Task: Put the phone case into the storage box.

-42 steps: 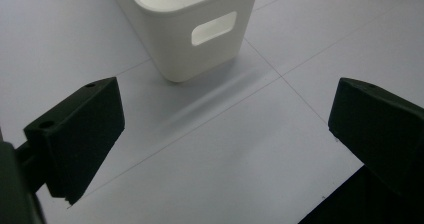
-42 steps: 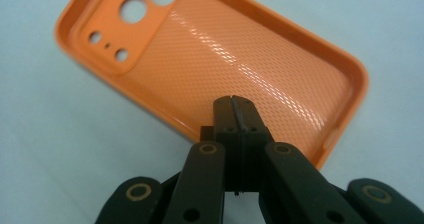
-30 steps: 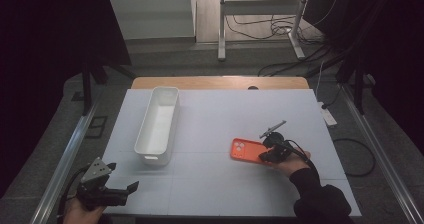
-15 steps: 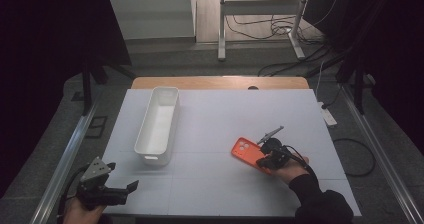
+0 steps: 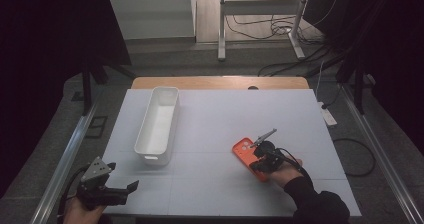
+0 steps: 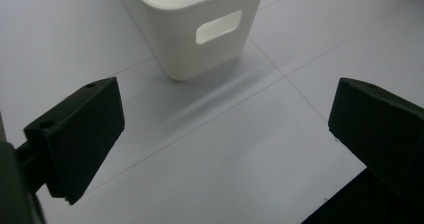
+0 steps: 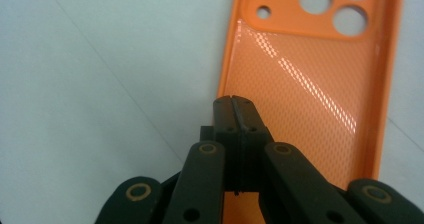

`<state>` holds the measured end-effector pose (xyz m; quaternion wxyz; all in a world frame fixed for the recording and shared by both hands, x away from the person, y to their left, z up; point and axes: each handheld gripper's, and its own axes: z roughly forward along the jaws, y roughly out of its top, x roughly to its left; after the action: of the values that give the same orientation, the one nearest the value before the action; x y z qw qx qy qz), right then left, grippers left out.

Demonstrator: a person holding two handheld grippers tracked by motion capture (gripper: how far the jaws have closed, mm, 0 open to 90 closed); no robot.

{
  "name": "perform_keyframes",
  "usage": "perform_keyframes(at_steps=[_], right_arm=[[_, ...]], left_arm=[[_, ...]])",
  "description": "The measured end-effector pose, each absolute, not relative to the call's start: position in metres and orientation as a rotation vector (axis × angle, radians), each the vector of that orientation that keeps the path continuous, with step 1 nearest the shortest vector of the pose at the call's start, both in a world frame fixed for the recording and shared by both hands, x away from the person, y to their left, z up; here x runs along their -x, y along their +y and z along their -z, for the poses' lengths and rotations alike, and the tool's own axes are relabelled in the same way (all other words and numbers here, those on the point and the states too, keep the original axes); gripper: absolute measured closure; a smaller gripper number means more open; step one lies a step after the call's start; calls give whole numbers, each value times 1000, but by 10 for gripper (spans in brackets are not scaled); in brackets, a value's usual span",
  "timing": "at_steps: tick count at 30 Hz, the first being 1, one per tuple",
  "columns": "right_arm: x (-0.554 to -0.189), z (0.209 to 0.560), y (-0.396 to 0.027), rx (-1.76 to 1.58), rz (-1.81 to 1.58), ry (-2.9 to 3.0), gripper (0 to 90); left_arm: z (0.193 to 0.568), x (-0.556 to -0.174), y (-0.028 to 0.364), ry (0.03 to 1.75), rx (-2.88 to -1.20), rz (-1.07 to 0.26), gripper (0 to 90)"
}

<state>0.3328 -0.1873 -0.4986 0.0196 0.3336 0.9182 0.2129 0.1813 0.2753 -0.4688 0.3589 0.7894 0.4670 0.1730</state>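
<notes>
Slid with the right claw (image 5: 260, 156) a little toward the worktop's (image 5: 210, 119) middle since the earlier frames: orange case (image 5: 247, 155), now turned slightly. Left claw (image 5: 117, 189) parked at the near left corner, jaws wide apart on nothing, bin (image 5: 157, 124) just ahead. Right claw's jaws pressed together, pinching the case's near left rim (image 7: 225, 91). Long axis running straight away from that claw, camera holes (image 7: 345, 4) at the far end. Right hand (image 5: 285, 173) far nearer than left.
</notes>
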Motion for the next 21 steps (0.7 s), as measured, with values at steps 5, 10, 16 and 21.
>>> perform_keyframes(at_steps=[5, 10, 16, 21], right_arm=[[-331, 500, -179, -1019, -666, 2860, 891], [-330, 500, -172, -1001, -673, 2866, 891], [-330, 500, -167, -985, -669, 2866, 891], [-329, 496, -169, -973, -678, 2847, 891]], left_arm=[[469, -181, 275, 1205, -2037, -446, 22], [469, -181, 275, 1204, -2038, -446, 22], [469, -181, 275, 1203, -2039, -446, 22], [469, -181, 275, 1204, -2037, -444, 22]])
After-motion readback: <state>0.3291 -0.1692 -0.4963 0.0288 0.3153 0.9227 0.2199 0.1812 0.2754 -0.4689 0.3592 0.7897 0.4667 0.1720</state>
